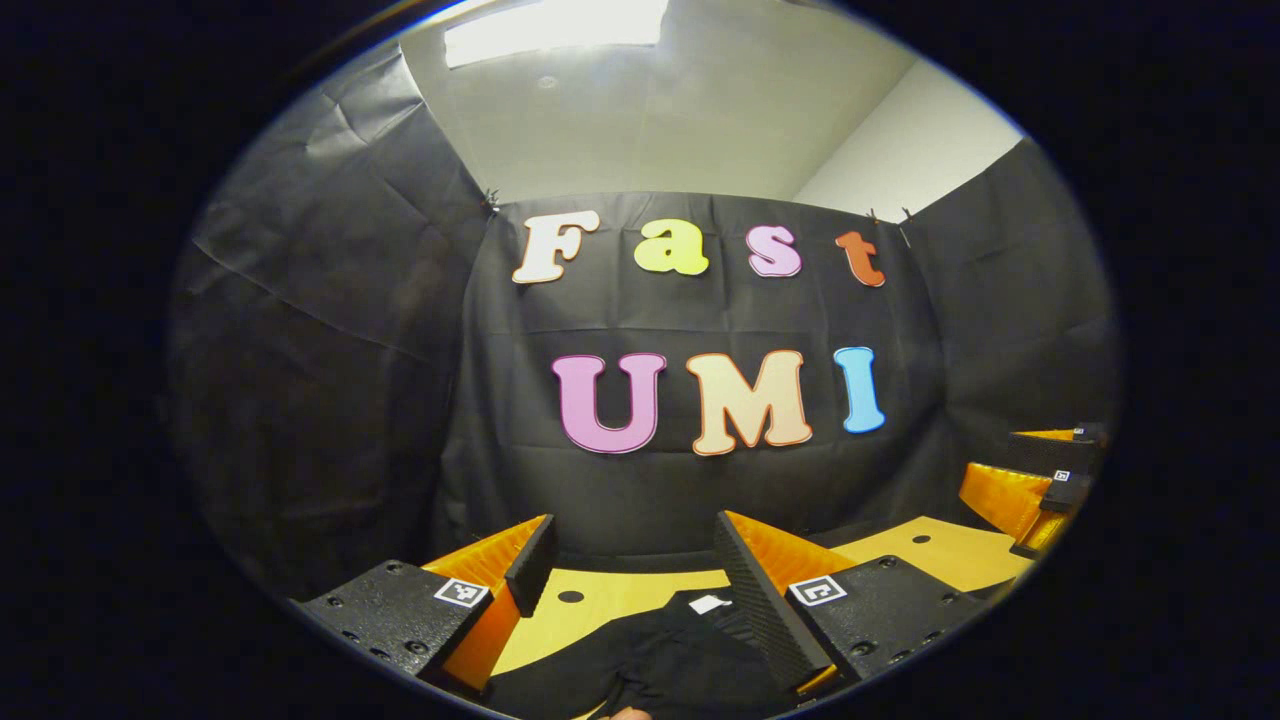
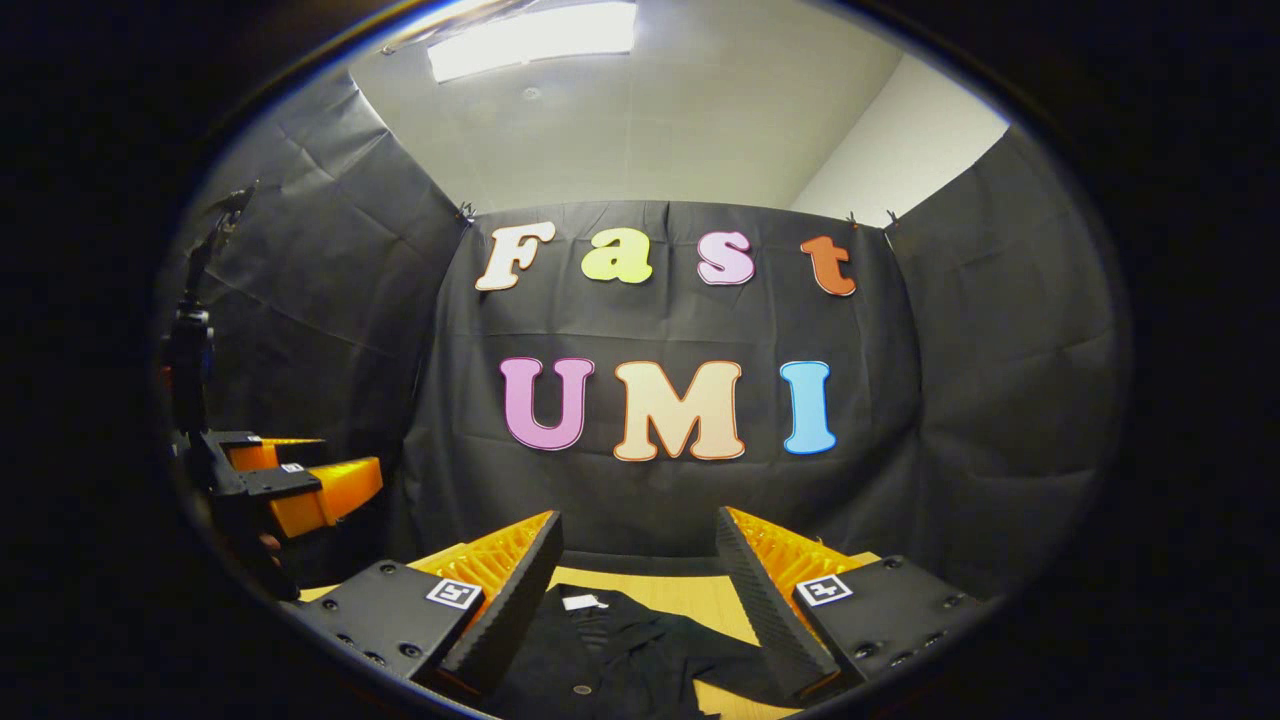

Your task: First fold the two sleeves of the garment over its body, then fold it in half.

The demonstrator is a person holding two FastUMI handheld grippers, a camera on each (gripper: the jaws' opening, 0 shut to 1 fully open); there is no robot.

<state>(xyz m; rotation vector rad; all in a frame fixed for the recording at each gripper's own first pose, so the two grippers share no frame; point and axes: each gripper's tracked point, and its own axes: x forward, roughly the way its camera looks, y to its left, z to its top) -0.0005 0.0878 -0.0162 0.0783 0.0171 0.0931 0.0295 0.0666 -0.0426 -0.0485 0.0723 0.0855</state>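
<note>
- Both sets of jaws stand apart and hold nothing: my left gripper [image 1: 630, 575] and my right gripper [image 2: 640, 575] hang above the table, level with the booth wall ahead.
- Right gripper again, seen from the left gripper view: far off at the right edge [image 1: 1040, 490], well apart from the left one; whether its jaws are apart I cannot tell from there.
- Left gripper again, seen from the right gripper view: far off at the left edge [image 2: 290, 485], with a dark part of the person just under it.
- Garment [image 1: 660, 655]: black, lying on the table directly below and between my fingers, its neck label [image 2: 583, 602] toward the wall.
- Table [image 1: 600, 600]: bare wood shows between the garment and the wall, and to the right of the garment.
- Progress, as I judge it: nothing gripped, no fold visible; both sleeve folds and the halving appear left to do. Sleeves are too low in both views to tell how they lie.
- Room: open air between the two grippers; cloth wall close behind the table's far edge, so lifts should stay short of it.
</note>
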